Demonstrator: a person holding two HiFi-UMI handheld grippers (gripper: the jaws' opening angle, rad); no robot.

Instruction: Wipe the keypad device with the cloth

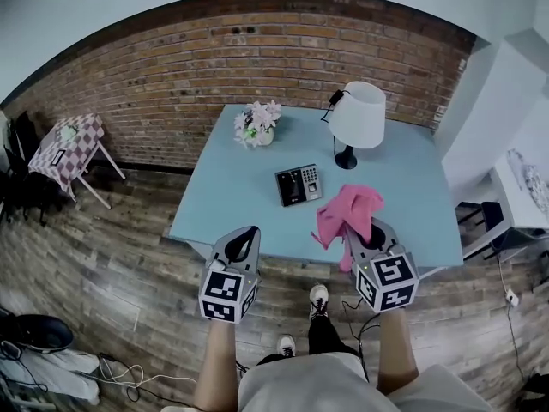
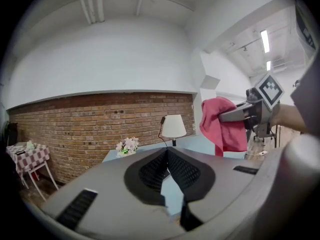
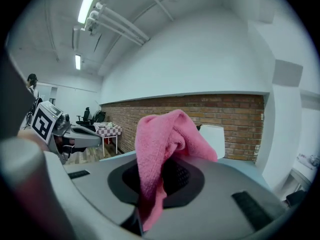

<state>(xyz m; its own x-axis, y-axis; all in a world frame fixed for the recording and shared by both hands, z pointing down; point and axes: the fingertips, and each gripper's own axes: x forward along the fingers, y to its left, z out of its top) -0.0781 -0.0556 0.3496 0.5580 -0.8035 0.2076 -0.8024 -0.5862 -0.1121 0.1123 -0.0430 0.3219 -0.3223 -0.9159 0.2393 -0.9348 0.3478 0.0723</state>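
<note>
The dark keypad device (image 1: 298,184) lies flat near the middle of the light blue table (image 1: 403,187). A pink cloth (image 1: 343,215) hangs from my right gripper (image 1: 353,230), which is shut on it above the table's near edge, to the right of the keypad; the same cloth (image 3: 162,149) drapes over the jaws in the right gripper view. My left gripper (image 1: 249,234) is shut and empty, held just off the table's front edge, nearer than the keypad. In the left gripper view its jaws (image 2: 167,154) meet at the tips, and the cloth (image 2: 222,124) shows to the right.
A white lamp (image 1: 356,118) stands at the table's back right and a flower pot (image 1: 257,125) at the back left. A brick wall (image 1: 257,50) runs behind. A small checkered table (image 1: 69,148) stands on the wooden floor (image 1: 111,256) to the left.
</note>
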